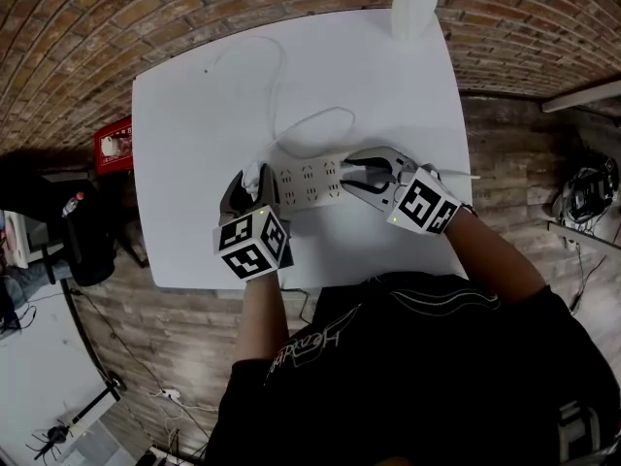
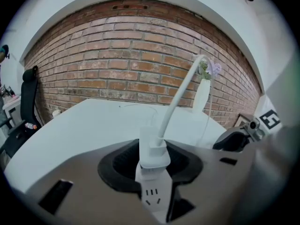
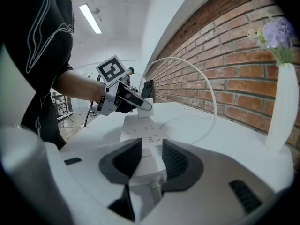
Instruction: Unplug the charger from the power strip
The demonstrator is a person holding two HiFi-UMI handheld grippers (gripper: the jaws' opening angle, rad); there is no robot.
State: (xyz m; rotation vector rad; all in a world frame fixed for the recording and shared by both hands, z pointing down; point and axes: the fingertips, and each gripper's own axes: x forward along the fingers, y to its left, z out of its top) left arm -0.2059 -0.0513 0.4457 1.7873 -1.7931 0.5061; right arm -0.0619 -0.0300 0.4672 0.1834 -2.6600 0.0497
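Note:
A white power strip point(image 1: 310, 184) lies across the middle of the white table point(image 1: 194, 115). A white charger point(image 2: 152, 149) stands on the strip's left end point(image 2: 154, 198), its white cable point(image 2: 180, 90) arching up and away. My left gripper point(image 2: 152, 161) is shut on the charger, a dark pad on each side. My right gripper point(image 3: 145, 158) is shut on the strip's other end point(image 3: 149, 150), where its cord comes out. In the head view the left gripper point(image 1: 250, 184) and the right gripper point(image 1: 361, 175) face each other along the strip. From the right gripper view, the left gripper point(image 3: 123, 97) sits over the charger point(image 3: 143, 109).
The charger's cable point(image 1: 320, 119) loops over the table behind the strip. A white vase with flowers point(image 1: 412, 8) stands at the table's far edge by the brick wall. A red crate point(image 1: 114, 144) and a dark chair point(image 1: 58, 212) stand on the floor to the left.

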